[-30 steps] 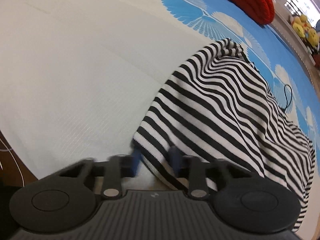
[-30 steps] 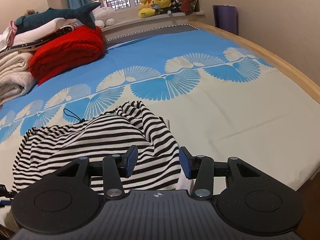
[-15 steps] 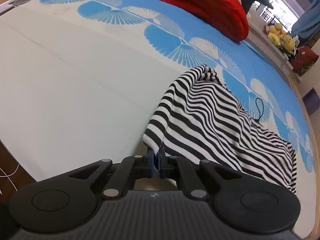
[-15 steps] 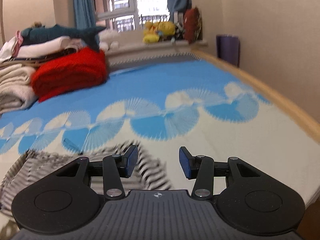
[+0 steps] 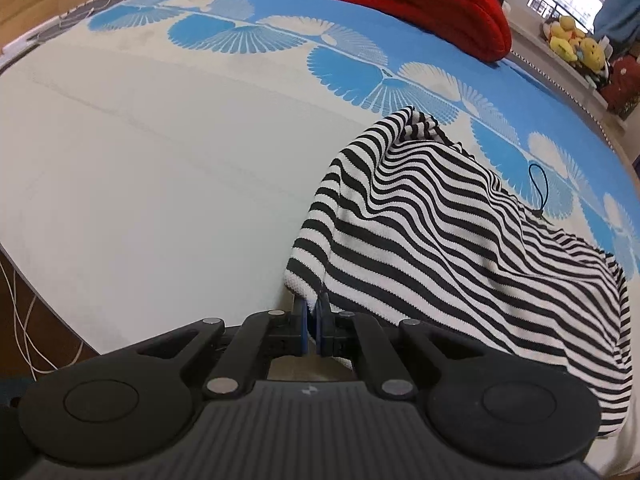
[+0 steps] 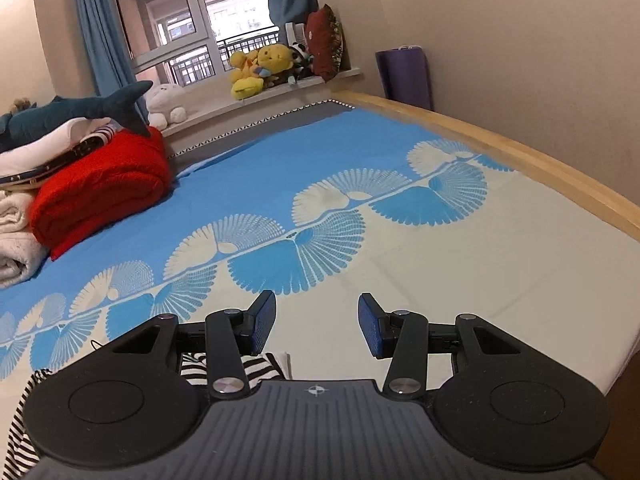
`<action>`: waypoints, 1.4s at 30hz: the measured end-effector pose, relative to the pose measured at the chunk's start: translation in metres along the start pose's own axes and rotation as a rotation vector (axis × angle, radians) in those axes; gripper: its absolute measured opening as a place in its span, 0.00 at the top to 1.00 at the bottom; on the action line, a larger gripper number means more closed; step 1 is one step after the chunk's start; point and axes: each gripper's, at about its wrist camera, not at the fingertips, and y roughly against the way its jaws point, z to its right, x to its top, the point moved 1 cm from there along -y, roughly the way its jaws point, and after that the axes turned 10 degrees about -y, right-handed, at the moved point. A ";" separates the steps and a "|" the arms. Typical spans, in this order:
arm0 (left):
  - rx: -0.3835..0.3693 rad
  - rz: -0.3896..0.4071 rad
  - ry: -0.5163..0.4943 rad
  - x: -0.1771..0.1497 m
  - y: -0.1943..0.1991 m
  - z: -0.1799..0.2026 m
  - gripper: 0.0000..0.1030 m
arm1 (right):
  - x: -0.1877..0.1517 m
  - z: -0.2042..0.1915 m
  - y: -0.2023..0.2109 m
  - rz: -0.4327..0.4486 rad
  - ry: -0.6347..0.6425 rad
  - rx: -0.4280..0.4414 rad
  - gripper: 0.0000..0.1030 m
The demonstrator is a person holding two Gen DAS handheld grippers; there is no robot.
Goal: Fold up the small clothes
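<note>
Since a second ago, our left tool [image 5: 311, 322] has closed its blue pads on the near corner of the striped knit garment [image 5: 460, 248] and lifted it, so that the cloth now hangs up from the bed instead of lying flat. Our right tool [image 6: 316, 326] has swung up and away from the garment, which filled the middle of its view before and now only peeks out under its left finger.

We see the bed [image 5: 160, 184] as the largest thing, covered by a sheet that is cream near us and blue farther off, with a band of fan shapes across it. A wooden bed frame [image 6: 540, 160] runs along its right side in the right wrist view. At the far end lies a folded red blanket [image 6: 100, 196], with pale folded bedding and a plush shark [image 6: 80, 110] stacked beside and above it. Yellow stuffed toys [image 6: 260, 68] sit on the window sill.

The black-and-white striped garment drapes from the pinched corner down to the right across the cream part of the sheet, its far edge reaching the fan band. A thin black cord loop [image 5: 538, 188] lies on the sheet just behind it.

Our left tool is pressed together on the garment's edge. Our right tool stands spread, with nothing between its pads, over bare sheet.
</note>
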 end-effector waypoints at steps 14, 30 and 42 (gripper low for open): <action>0.067 0.093 -0.097 0.002 0.015 0.035 0.97 | -0.013 0.012 -0.001 -0.013 0.131 -0.047 0.54; -0.143 0.401 -0.551 -0.004 0.110 0.283 0.98 | 0.000 0.056 0.008 0.012 0.181 -0.015 0.54; -0.493 0.120 -0.995 -0.116 0.050 0.427 0.80 | 0.013 0.091 -0.004 -0.026 0.059 0.022 0.54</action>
